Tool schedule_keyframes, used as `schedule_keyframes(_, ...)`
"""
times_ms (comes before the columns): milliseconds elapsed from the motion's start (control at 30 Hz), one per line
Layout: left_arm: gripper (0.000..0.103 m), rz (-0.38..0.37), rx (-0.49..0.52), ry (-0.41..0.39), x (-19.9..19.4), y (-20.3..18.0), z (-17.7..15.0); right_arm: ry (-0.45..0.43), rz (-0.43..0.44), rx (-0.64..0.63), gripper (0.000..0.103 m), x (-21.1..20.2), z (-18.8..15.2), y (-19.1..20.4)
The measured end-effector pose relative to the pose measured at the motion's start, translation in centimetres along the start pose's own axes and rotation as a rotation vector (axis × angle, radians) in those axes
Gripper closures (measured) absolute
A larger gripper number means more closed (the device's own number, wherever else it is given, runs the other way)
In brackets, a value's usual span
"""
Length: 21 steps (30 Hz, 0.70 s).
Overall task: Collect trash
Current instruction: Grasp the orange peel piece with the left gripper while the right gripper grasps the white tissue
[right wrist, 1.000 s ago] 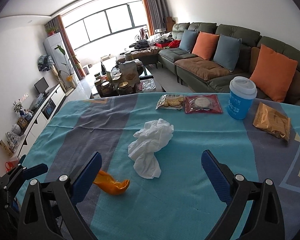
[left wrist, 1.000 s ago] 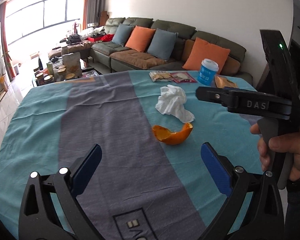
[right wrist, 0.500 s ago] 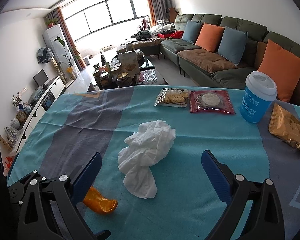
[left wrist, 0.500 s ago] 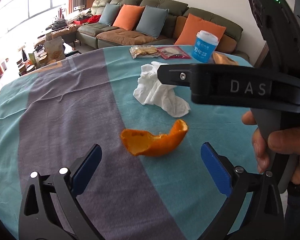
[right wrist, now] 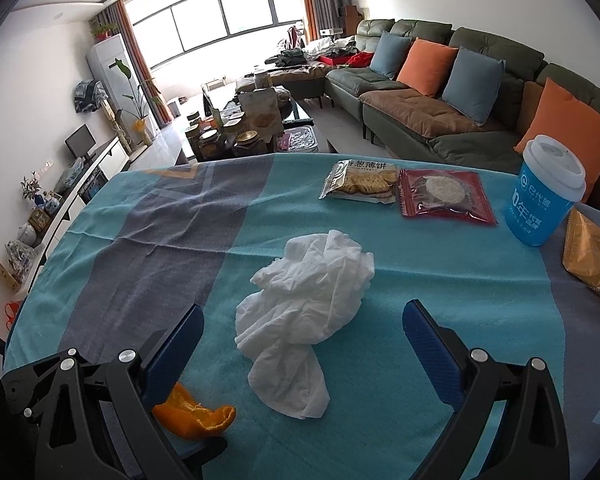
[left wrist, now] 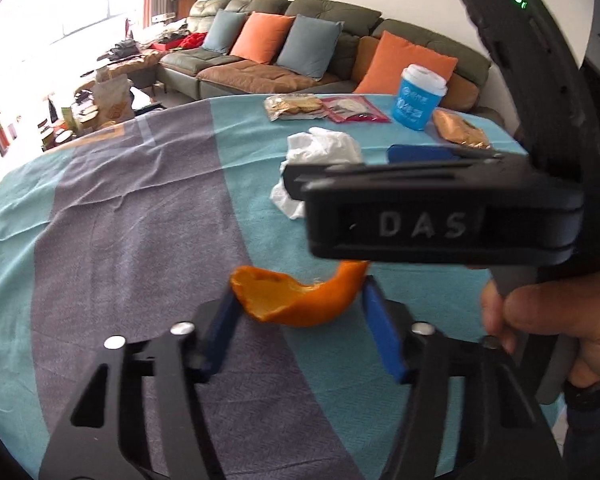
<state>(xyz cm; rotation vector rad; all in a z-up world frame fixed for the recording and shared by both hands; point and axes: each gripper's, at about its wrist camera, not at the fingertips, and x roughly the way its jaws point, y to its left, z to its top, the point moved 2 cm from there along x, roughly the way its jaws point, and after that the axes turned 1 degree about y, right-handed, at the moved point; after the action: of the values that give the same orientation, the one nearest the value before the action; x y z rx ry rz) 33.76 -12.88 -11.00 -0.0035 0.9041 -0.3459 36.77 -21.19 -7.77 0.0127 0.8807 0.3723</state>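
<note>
An orange peel [left wrist: 296, 300] lies on the teal and grey tablecloth [left wrist: 120, 220]. My left gripper [left wrist: 300, 300] straddles it; its jaws are closing, and both blue pads touch the peel's two ends. A crumpled white tissue [right wrist: 320, 272] lies just beyond. My right gripper [right wrist: 302, 312] stands wide open over the tissue's near part, with neither pad touching it. In the left wrist view the right gripper's black housing hides part of the tissue and the peel's far tip. The right wrist view shows the peel [right wrist: 196, 420] at the lower left, beside the left gripper's finger.
At the table's far side stand a blue paper cup [right wrist: 544, 200], a cracker packet [right wrist: 360, 184], a red snack packet [right wrist: 444, 196] and a golden snack bag [right wrist: 592, 256]. A person's hand [left wrist: 540, 320] grips the right tool. A sofa stands behind the table.
The left gripper came forward and down onto the peel, and its jaws narrowed from wide open to the peel's ends. The right gripper sank closer to the tissue, still open.
</note>
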Motion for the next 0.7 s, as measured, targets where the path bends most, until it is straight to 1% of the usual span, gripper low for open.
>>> schedule_keyframes(33,0.054,-0.011,-0.013,-0.002,0.0,0.3,0.1,0.005,0.0,-0.003,0.009,0.2,0.0,0.1)
schedule_keyframes(67,0.055,-0.022,-0.023,-0.005,-0.2,0.3,-0.1,0.009,-0.005,-0.01,0.01,0.3,-0.1,0.3)
schedule_keyframes(133,0.066,-0.052,-0.039,-0.013,-0.4,0.6,-0.2,0.018,-0.008,-0.024,0.017,0.5,-0.3,0.5)
schedule_keyframes(233,0.075,-0.07,-0.043,-0.023,-0.6,0.5,-0.2,0.028,-0.009,-0.031,0.024,0.9,-0.6,0.7)
schedule_keyframes(267,0.076,-0.077,-0.039,-0.027,-0.7,0.5,-0.2,0.032,-0.009,-0.029,0.026,1.0,-0.7,0.7)
schedule_keyframes(333,0.078,-0.086,-0.036,-0.028,-0.7,0.3,-0.3,0.035,-0.008,-0.029,0.035,1.2,-0.8,0.7)
schedule_keyframes(400,0.079,-0.092,-0.038,-0.03,-0.9,0.2,-0.4,0.033,-0.017,-0.036,0.039,1.2,-1.0,0.7)
schedule_keyframes(433,0.079,-0.095,-0.037,-0.031,-1.0,0.2,-0.5,0.032,-0.015,-0.034,0.045,1.1,-1.0,0.6)
schedule_keyframes(467,0.079,-0.098,-0.036,-0.032,-1.1,0.2,-0.6,0.031,-0.011,-0.032,0.049,1.1,-1.0,0.6)
schedule_keyframes(500,0.08,-0.101,-0.037,-0.033,-1.2,0.2,-0.7,0.03,-0.008,-0.028,0.055,1.1,-1.0,0.4)
schedule_keyframes(533,0.08,-0.103,-0.035,-0.033,-1.2,0.1,-0.8,0.029,-0.005,-0.026,0.064,1.0,-1.1,0.3)
schedule_keyframes(567,0.08,-0.105,-0.033,-0.034,-1.4,0.1,-0.9,0.029,-0.001,-0.025,0.069,1.0,-1.1,0.2)
schedule_keyframes(600,0.08,-0.106,-0.034,-0.035,-1.5,0.1,-1.0,0.028,0.002,-0.024,0.078,0.9,-1.1,0.2)
schedule_keyframes(633,0.08,-0.105,-0.037,-0.037,-1.7,0.2,-1.2,0.028,0.006,-0.022,0.085,0.9,-1.2,0.2)
schedule_keyframes(700,0.08,-0.107,-0.043,-0.039,-2.0,0.4,-1.4,0.023,0.011,-0.022,0.089,0.7,-1.3,0.2)
